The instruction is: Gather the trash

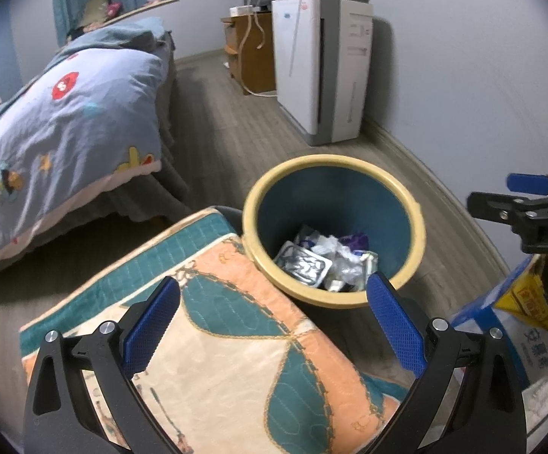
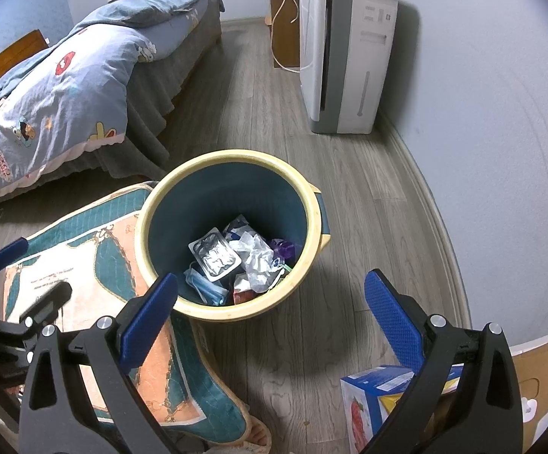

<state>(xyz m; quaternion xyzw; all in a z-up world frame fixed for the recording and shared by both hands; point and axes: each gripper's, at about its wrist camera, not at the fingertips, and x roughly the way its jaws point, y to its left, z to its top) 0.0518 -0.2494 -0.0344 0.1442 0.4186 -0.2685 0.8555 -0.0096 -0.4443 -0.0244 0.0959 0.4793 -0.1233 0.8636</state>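
Item count, bedroom floor scene, both wrist views.

Two grippers were counted: the left gripper (image 1: 274,325) and the right gripper (image 2: 270,317), each with two blue finger pads spread apart and nothing between them. One trash bin (image 2: 313,204) stood on the floor; the wrappers inside it overlapped too much for an exact count, though one clear blister tray (image 2: 215,253) and one purple wrapper (image 2: 283,249) were separable. One quilted cushion (image 1: 236,340), one bed (image 2: 58,87), one air purifier (image 2: 349,45), one wooden cabinet (image 1: 251,53) and one blue carton (image 2: 372,401) were recorded.
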